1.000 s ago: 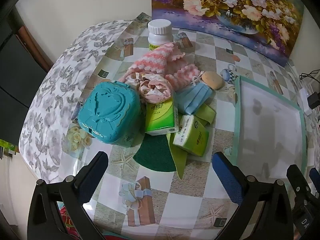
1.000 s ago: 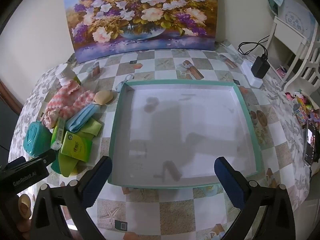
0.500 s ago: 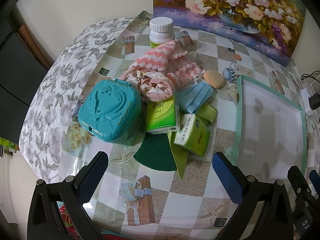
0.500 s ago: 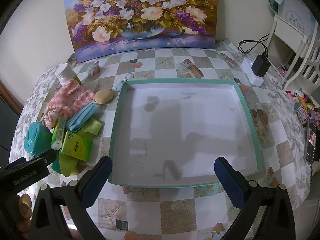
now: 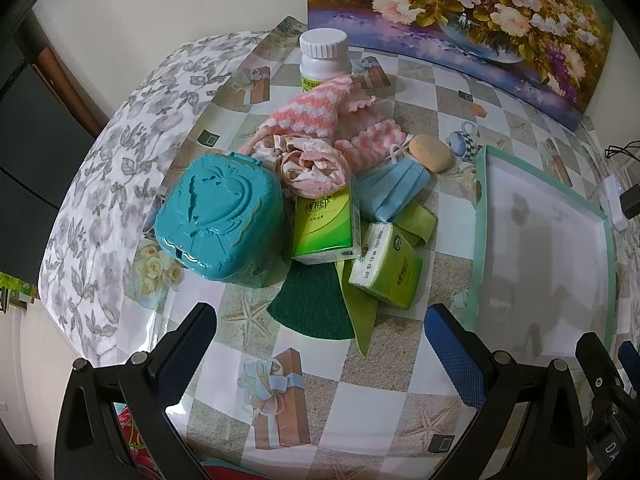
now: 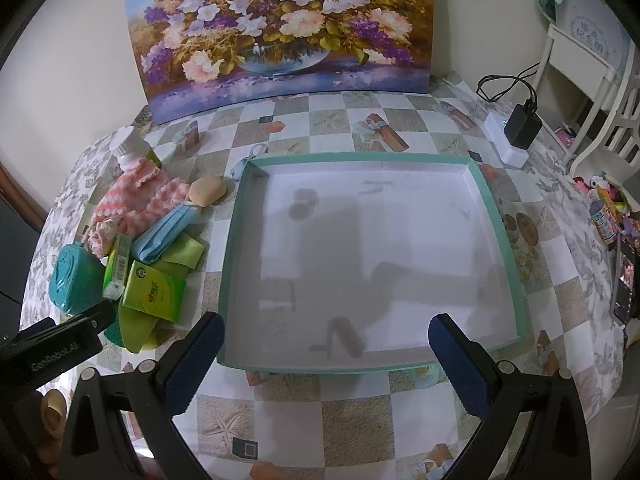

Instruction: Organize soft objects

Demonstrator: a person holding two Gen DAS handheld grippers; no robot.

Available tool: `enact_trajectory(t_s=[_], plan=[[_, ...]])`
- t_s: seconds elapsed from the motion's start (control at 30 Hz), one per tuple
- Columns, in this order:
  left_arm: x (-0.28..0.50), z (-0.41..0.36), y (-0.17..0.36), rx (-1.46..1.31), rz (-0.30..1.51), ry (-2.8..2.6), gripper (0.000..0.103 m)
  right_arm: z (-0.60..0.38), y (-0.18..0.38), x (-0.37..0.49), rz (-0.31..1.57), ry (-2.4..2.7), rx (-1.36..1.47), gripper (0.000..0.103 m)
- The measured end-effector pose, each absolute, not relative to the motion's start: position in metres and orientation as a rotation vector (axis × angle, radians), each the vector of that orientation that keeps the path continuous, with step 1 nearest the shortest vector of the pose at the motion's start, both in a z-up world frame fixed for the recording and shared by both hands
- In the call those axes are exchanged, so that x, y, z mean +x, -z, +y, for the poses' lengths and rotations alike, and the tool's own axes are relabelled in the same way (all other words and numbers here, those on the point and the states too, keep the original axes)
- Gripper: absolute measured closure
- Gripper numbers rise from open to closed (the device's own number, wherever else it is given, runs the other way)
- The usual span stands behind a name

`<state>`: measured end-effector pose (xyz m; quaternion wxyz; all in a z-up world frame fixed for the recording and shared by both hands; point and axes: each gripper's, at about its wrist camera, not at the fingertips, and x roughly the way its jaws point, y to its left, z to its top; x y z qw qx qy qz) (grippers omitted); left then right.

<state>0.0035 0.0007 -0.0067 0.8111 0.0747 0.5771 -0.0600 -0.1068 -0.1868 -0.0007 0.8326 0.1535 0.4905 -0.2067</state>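
Over the near left part of the bench, my left hand-held gripper has crept a little closer to the pile since a second ago; the heap sits slightly lower and larger in its view, and nothing in it has been disturbed. I read that as the approach only just starting, with no soft object moved yet.

Its jaws are spread wide and hold nothing. It hovers above the bench, pointing at the heap: the teal plastic case, two green tissue packs, the blue face mask, the pink striped cloth, the floral fabric bundle and the green cloth lying underneath. A white pill bottle stands behind them, toward the bench's far left corner.

My right hand-held gripper has barely shifted. Its jaws are also wide apart and hold nothing, and it hangs over the near rim of the teal-edged tray, which lies to the right of the pile with nothing in it.
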Motion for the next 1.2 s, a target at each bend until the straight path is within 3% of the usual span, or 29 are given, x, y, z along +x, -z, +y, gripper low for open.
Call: enact_trajectory(t_s=[1.2], plan=[[0.0055, 0.006, 0.0066, 0.129, 1.238, 0.113, 0.0, -0.1837, 0.0043, -0.1058, 1.053, 0.431, 0.321, 0.0]])
